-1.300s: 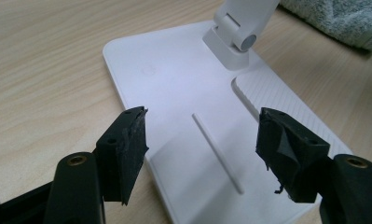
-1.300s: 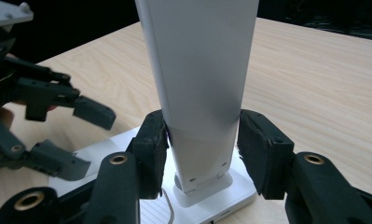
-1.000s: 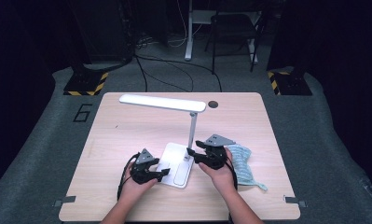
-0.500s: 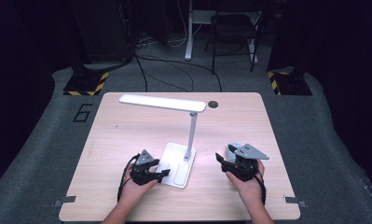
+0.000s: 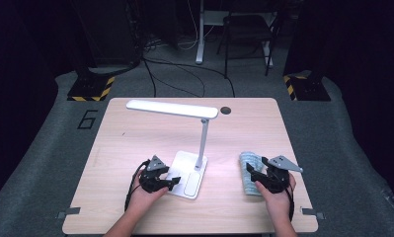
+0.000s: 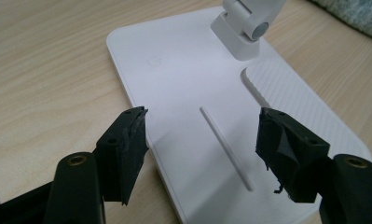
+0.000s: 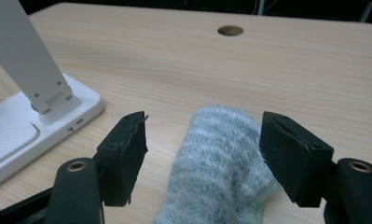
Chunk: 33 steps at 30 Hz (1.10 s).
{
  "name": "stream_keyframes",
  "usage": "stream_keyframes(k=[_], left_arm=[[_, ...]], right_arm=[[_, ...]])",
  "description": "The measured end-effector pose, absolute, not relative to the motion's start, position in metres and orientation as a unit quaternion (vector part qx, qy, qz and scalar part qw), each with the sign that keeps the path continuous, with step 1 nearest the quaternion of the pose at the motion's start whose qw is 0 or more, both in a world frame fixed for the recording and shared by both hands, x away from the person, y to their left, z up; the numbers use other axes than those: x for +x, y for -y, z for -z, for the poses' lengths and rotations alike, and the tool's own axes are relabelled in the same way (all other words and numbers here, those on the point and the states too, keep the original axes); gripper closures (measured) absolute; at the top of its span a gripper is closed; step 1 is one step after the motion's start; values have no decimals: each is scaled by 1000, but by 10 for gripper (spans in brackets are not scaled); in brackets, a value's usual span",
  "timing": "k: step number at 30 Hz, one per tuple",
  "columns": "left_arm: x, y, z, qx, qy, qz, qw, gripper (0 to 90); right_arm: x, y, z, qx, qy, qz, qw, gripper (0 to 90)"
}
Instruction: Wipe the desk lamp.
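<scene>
Where the right gripper (image 5: pixel 264 174) covers it, the near end of the grey marled knitted sock (image 5: pixel 249 170) is hidden; its far end lies flat on the pale wood-grain table (image 5: pixel 135 133), at three o'clock from the white plastic desk lamp (image 5: pixel 187 173). Dark grey carpet and black stands with yellow-black striped feet (image 5: pixel 92 88) ring the table. The right gripper's black jaws stand apart astride the fuzzy sock (image 7: pixel 216 163). The left gripper (image 6: pixel 200 154), jaws spread, hovers over the lamp's smooth rounded base (image 6: pixel 193 98).
</scene>
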State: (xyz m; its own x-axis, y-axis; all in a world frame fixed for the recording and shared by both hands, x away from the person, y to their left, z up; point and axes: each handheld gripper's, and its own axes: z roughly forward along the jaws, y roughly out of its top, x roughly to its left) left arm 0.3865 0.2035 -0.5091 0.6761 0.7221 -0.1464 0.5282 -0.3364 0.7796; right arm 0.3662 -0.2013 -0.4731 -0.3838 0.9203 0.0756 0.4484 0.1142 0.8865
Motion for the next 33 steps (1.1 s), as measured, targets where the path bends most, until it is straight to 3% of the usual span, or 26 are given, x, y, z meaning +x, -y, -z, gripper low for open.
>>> stream_keyframes(k=[7,13,22,28,33], left_arm=[[383,-210,513,809,-380,-107,436,323],[383,-214,523,806,-384,-91,440,326],[384,-211,526,803,-386,-90,446,322],[384,-211,527,799,-391,-92,448,324],[383,-212,528,794,-401,-83,450,323]], right_arm=[[369,202,493,506,-719,-403,252,255],[368,208,505,528,-716,-390,236,255],[371,216,516,540,-712,-403,198,311],[371,204,515,524,-727,-392,208,326],[373,195,518,511,-746,-376,201,433]])
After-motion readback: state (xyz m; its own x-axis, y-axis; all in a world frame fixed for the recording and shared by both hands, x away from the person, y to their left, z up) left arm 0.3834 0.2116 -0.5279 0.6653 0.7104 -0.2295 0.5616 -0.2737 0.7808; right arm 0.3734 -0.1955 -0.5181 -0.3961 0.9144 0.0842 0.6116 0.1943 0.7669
